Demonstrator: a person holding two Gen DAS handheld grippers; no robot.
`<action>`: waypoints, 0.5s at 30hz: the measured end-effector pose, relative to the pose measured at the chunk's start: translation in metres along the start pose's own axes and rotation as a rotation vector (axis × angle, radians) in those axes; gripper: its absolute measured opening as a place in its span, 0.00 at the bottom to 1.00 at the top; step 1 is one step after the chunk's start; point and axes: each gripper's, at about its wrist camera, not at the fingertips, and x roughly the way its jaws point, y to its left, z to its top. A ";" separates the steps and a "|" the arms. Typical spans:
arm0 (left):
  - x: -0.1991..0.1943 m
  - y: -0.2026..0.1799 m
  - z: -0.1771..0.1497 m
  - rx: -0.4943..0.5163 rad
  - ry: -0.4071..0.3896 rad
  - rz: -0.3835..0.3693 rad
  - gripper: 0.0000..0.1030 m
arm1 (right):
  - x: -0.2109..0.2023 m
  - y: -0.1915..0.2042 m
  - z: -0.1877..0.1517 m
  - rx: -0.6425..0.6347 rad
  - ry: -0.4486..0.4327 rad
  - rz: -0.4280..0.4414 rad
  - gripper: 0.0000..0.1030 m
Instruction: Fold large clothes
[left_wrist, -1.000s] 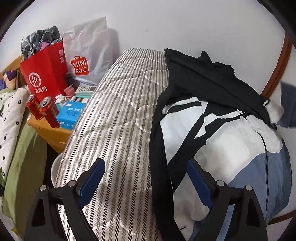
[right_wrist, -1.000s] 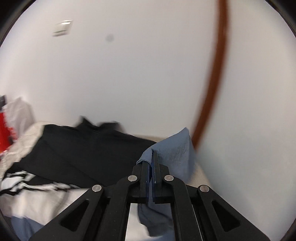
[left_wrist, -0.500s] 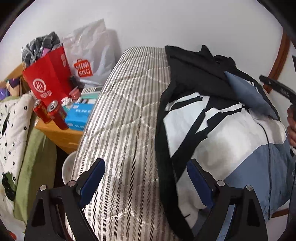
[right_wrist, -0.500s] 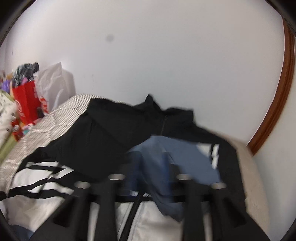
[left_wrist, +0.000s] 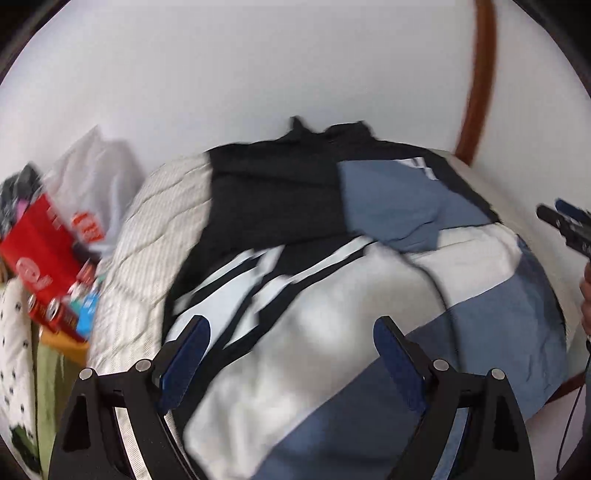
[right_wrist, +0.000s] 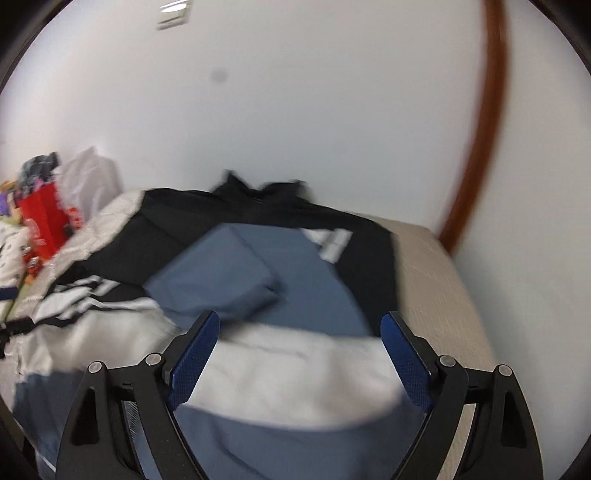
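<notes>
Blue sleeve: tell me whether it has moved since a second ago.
Yes. The blue sleeve was pinched up beside the brown trim; it now lies folded leftward across the jacket's black chest, released by the right gripper.

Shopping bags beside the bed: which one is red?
The front red bag, with a white circular logo, nearest the cans. The white bag behind it carries only a red logo.

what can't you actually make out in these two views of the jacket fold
- Jacket hem: cut off at the bottom of both views, behind the open left gripper and open right gripper.
- Folded blue sleeve: motion blur hides how flat it lies.
- Red bag print and cans: too smeared to read in the left wrist view.
- Bed right edge: blurred in the right wrist view.
</notes>
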 end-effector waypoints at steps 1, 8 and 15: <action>0.004 -0.012 0.007 0.012 -0.001 -0.014 0.87 | -0.006 -0.016 -0.009 0.023 0.008 -0.035 0.86; 0.031 -0.078 0.043 0.082 0.027 -0.104 0.86 | -0.027 -0.094 -0.056 0.132 0.084 -0.122 0.70; 0.070 -0.136 0.067 0.159 0.065 -0.121 0.82 | -0.023 -0.141 -0.085 0.198 0.097 -0.173 0.50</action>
